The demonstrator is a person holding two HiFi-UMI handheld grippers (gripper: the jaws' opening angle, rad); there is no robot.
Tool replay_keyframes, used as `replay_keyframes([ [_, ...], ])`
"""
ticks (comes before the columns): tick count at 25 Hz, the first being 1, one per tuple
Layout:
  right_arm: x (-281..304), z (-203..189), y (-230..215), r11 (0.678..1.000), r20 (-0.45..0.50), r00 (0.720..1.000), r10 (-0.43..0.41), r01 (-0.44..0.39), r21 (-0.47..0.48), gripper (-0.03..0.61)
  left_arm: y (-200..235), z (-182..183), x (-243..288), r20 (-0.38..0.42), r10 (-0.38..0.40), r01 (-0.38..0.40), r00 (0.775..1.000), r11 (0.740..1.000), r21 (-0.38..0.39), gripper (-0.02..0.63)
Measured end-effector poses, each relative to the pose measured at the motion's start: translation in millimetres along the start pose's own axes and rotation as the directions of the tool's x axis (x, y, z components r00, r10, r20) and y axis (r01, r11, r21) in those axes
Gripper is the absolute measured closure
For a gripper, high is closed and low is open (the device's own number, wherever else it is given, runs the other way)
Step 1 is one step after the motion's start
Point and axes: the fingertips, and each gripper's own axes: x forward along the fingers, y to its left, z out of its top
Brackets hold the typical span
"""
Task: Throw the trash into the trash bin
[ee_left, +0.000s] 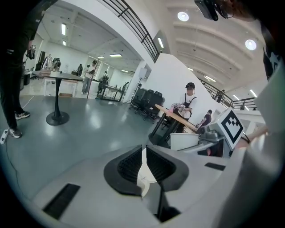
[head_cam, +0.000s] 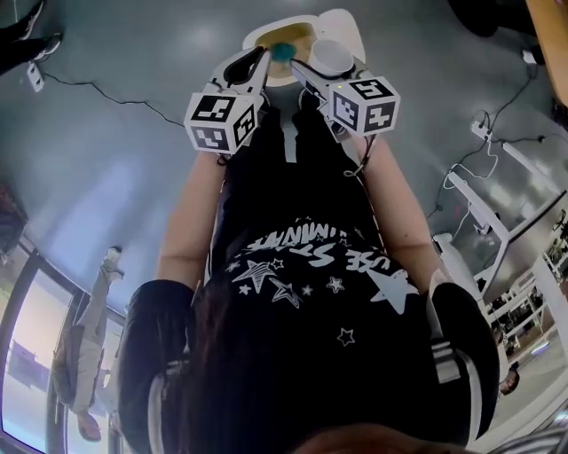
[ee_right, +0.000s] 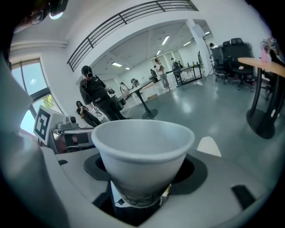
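Up top in the head view, a pale trash bin [head_cam: 347, 23] stands on the grey floor [head_cam: 106, 151], w/ something teal [head_cam: 284, 51] showing inside it. Both grippers reach toward the bin from the person's torso; the black star-print shirt [head_cam: 311, 293] fills the lower half of that view.

L gripper [ee_left: 144, 155]: jaws almost together, clamped on a thin white scrap [ee_left: 143, 173], prob. paper or card. It stands edge-on between the ribbed black pads and sticks out slightly past them toward the camera. In the head view this gripper's tips sit just at the bin's near-left rim; the scrap itself is too small to pick out there.

R gripper [ee_right: 142, 171]: jaws wide apart, clenched on a white paper cup [ee_right: 142, 153] round its lower part. The cup is upright, open mouth up, looks empty inside; some dark print at its base, not readable. In the head view the cup is over or right beside the bin's near-right edge; can't tell which.

Both trash items are in the jaws, neither is inside the bin.

Bg, L gripper view: round pedestal table [ee_left: 58, 100], a wooden-topped table [ee_left: 173, 116] w/ people near it, dark office chairs [ee_left: 147, 100]. Bg, R gripper view: a person in black w/ a cap [ee_right: 95, 98], more tables and people further off.
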Motion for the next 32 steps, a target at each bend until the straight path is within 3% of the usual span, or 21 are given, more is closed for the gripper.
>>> replay_keyframes([
  [10, 29.6, -34.9, -59.2, 0.999, -0.085, 0.996, 0.041, -0.043, -0.029, 0.25, 1.1, -55.5, 60.2, -0.042, 0.082, -0.085, 0.996, 0.994, -0.067, 0.571],
  [22, 84.1, -66.5, -68.9, 0.997, -0.179, 0.981, 0.072, -0.077, -0.018, 0.25, 45.4, -88.0, 84.4, -0.09, 0.173, -0.184, 0.981, 0.976, -0.121, 0.571],
  [32, 107.6, -102.8, -82.4, 0.997, -0.241, 0.967, 0.078, -0.077, 0.013, 0.25, 61.9, -131.9, 93.3, -0.151, 0.204, -0.228, 0.967, 0.96, -0.162, 0.571],
])
